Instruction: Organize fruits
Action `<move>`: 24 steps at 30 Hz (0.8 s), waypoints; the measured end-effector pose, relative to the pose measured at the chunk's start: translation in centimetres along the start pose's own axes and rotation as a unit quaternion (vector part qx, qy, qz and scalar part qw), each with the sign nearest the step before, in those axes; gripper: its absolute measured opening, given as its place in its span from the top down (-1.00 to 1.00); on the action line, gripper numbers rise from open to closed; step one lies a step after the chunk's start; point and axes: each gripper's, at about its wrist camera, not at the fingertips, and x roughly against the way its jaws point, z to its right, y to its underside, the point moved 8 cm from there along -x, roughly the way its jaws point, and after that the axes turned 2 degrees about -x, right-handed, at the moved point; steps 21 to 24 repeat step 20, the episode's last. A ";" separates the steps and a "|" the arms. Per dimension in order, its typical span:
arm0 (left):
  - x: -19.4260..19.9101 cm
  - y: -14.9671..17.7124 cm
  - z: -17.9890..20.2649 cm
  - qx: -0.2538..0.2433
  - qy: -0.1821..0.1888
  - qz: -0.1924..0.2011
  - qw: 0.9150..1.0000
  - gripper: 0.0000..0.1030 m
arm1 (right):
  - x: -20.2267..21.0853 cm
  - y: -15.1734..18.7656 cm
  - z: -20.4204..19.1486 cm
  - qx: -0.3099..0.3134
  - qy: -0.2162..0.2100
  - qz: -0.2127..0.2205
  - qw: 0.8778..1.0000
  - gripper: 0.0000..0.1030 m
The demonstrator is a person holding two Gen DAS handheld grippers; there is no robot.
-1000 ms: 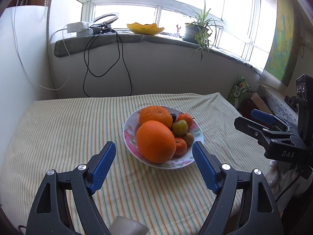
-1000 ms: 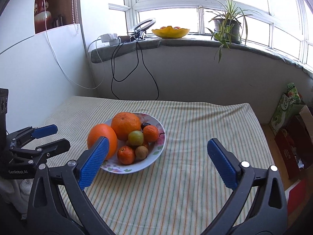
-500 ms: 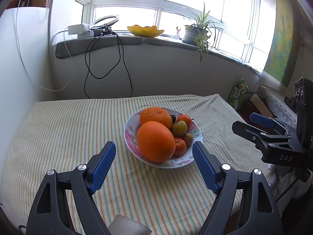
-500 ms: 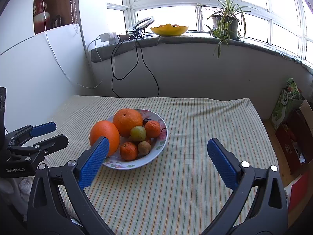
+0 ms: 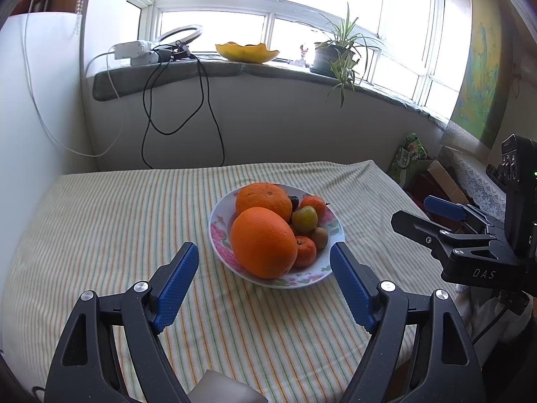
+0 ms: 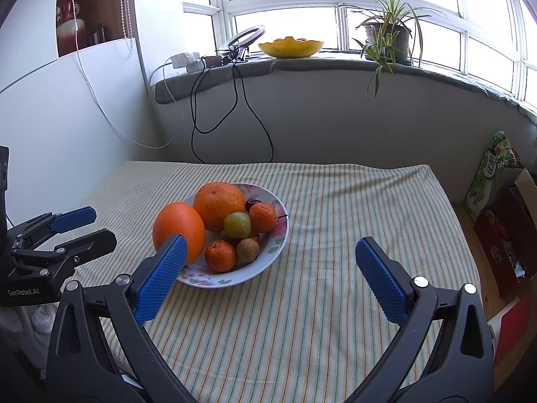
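A white flowered bowl (image 5: 218, 231) (image 6: 280, 231) sits mid-table on a striped cloth. It holds two big oranges (image 5: 263, 241) (image 6: 179, 230), small tangerines (image 5: 305, 251) (image 6: 221, 256), a green plum (image 5: 304, 219) (image 6: 237, 225), a brown kiwi (image 6: 247, 250) and a dark fruit. My left gripper (image 5: 265, 283) is open and empty, just short of the bowl's near rim. My right gripper (image 6: 268, 278) is open and empty, over the cloth to the bowl's right. Each gripper shows in the other's view: the right one (image 5: 433, 215), the left one (image 6: 84, 228).
The striped table (image 6: 335, 201) stands against a white wall on the left. A windowsill behind carries a yellow bowl (image 6: 290, 47), a potted plant (image 6: 389, 33), a ring light and hanging cables (image 6: 235, 100). Boxes and bags (image 6: 503, 201) stand on the floor to the right.
Both grippers have drawn back and risen slightly, so the bowl sits a little lower and farther in both views. Both jaws stay open.
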 end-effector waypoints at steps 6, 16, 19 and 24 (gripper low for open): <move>-0.1 0.0 0.0 0.000 0.000 0.000 1.000 -0.57 | -0.3 0.2 -0.2 0.002 -0.002 -0.004 1.000 -0.98; -0.1 -0.1 -0.1 -0.003 -0.002 0.003 1.000 -0.57 | -0.5 0.3 -0.2 0.002 -0.001 -0.006 1.000 -0.98; 0.1 -0.2 -0.1 -0.005 -0.001 0.013 1.000 -0.57 | -0.6 0.5 -0.2 0.001 0.000 -0.008 1.000 -0.98; 0.0 -0.2 -0.2 -0.006 -0.001 0.012 1.000 -0.57 | -0.6 0.5 -0.2 0.001 0.000 -0.008 1.000 -0.98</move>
